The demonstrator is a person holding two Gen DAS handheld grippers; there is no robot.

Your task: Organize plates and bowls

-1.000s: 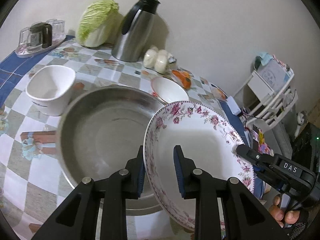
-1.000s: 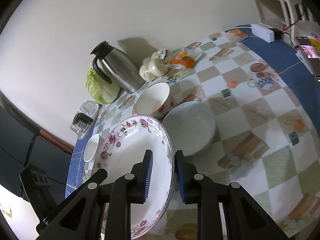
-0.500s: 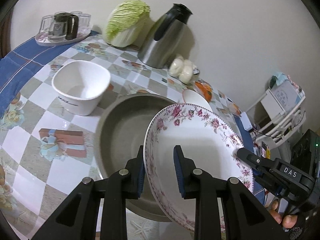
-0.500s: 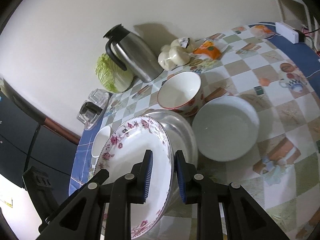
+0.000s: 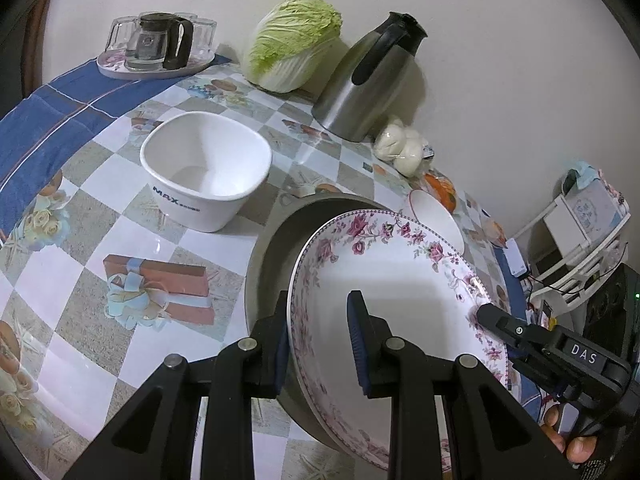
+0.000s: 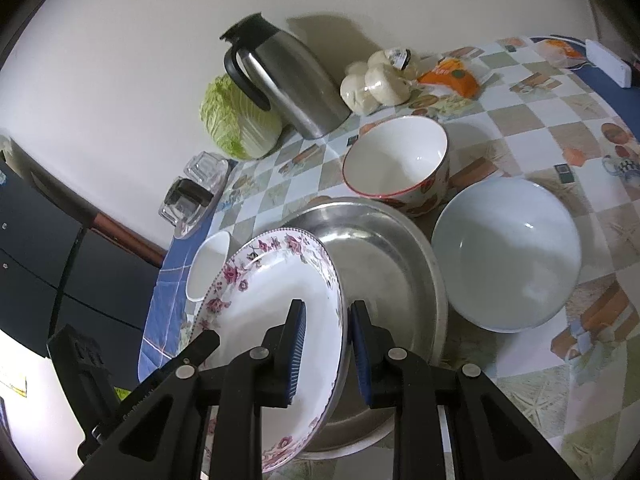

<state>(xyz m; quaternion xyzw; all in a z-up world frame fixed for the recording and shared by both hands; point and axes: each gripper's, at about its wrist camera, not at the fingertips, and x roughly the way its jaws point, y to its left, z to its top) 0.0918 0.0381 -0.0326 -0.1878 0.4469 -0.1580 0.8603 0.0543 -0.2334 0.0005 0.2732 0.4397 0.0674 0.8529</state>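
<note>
Over one steel basin (image 6: 384,248), two grippers clamp one floral plate (image 5: 400,280), seemingly beside three bowls.

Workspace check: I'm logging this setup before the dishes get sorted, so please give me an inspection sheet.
Surface: table with checked, printed cloth.
Job's things: floral plate held tilted over steel basin; square white bowl, red-rimmed bowl, pale bowl standing on the table.
Clutter: cabbage, steel jug, bagged buns, orange packet, tray of glasses.
Grippers: left claw and right claw each clamp the plate's rim.
Cables: wires by white rack.
Surroundings: plain wall.
</note>
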